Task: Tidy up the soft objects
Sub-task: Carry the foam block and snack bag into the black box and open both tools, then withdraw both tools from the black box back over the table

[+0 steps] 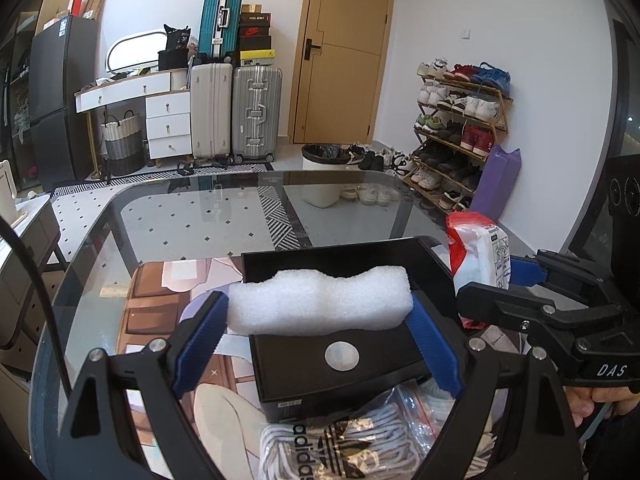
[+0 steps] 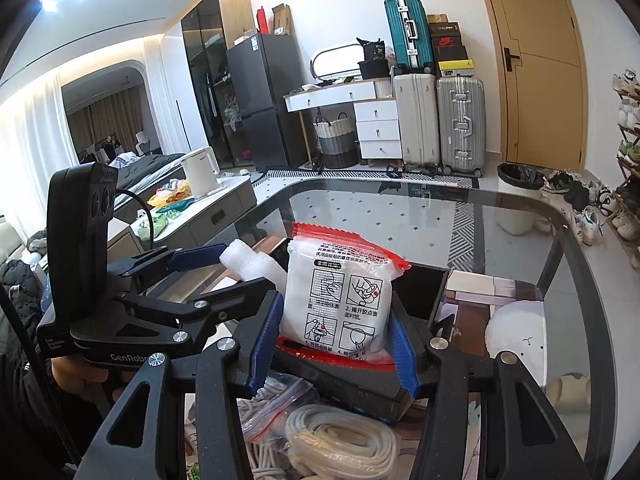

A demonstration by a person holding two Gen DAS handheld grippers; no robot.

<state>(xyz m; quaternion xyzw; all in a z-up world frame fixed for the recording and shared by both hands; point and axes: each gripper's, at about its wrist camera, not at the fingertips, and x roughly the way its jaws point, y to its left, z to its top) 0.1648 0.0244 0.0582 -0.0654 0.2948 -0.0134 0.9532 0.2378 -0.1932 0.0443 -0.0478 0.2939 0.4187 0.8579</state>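
Note:
My left gripper is shut on a white foam roll and holds it just above an open black box. The roll also shows in the right wrist view. My right gripper is shut on a white packet with red edges and printed pictures, held upright over the same box. The packet shows at the right of the left wrist view, with the right gripper's body behind it. The left gripper's body is at the left of the right wrist view.
Bags of white laces lie in front of the box. All rests on a printed mat on a glass table. A white round object lies on the mat to the right.

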